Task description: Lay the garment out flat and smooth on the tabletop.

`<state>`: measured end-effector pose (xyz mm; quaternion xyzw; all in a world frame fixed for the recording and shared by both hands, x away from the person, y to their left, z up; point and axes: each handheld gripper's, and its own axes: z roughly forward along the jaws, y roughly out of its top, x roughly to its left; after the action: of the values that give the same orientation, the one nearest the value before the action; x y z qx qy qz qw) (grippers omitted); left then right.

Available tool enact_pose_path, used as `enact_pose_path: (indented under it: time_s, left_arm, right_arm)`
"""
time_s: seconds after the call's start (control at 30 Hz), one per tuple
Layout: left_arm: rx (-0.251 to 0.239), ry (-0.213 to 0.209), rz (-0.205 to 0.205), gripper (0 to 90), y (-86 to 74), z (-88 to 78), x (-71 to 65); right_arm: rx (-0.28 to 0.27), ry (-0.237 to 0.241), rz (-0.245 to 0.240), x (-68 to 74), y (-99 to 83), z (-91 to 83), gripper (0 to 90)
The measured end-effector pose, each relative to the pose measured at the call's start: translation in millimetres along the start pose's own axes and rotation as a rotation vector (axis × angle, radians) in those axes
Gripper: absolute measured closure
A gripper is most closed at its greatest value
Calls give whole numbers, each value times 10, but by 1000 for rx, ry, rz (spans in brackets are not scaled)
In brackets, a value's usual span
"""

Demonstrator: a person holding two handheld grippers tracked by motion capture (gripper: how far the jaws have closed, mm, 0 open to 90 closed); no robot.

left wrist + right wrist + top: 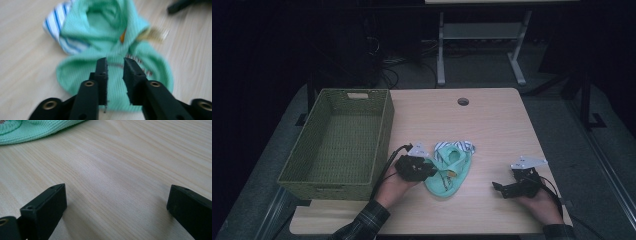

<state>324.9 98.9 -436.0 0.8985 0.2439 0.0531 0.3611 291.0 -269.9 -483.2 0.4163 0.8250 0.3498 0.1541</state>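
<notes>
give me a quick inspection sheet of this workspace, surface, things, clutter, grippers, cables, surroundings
surface: light wooden table with a round hole near its far edge
job's things: green garment bunched over a blue-striped cloth at the table's middle front; woven green basket at the left, nothing seen inside
clutter: nothing seen
grippers: left hand-held gripper over the green garment, jaws narrowly apart, no fabric between them; right hand-held gripper wide open over bare wood
cables: black cable trailing from the left hand-held gripper beside the basket
surroundings: dark room, grey floor, another table's legs behind
</notes>
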Motion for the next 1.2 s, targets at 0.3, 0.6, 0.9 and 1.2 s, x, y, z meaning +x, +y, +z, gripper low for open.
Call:
enact_pose_path:
  time_s: [0.3, 0.6, 0.9, 1.2]
  left_arm:
    - [99, 40, 8, 893, -79, 136, 61]
    - [121, 51, 2, 893, -87, 185, 26]
    - [122, 30, -19, 894, -87, 182, 65]
    - [115, 25, -30, 894, -89, 184, 71]
  right_arm:
    - [-5, 9, -10, 7, 20, -18, 156]
    - [-66, 20, -19, 6, 184, -156, 440]
    - [-89, 80, -24, -18, 456, -169, 744]
    - [-71, 112, -54, -8, 733, 48, 711]
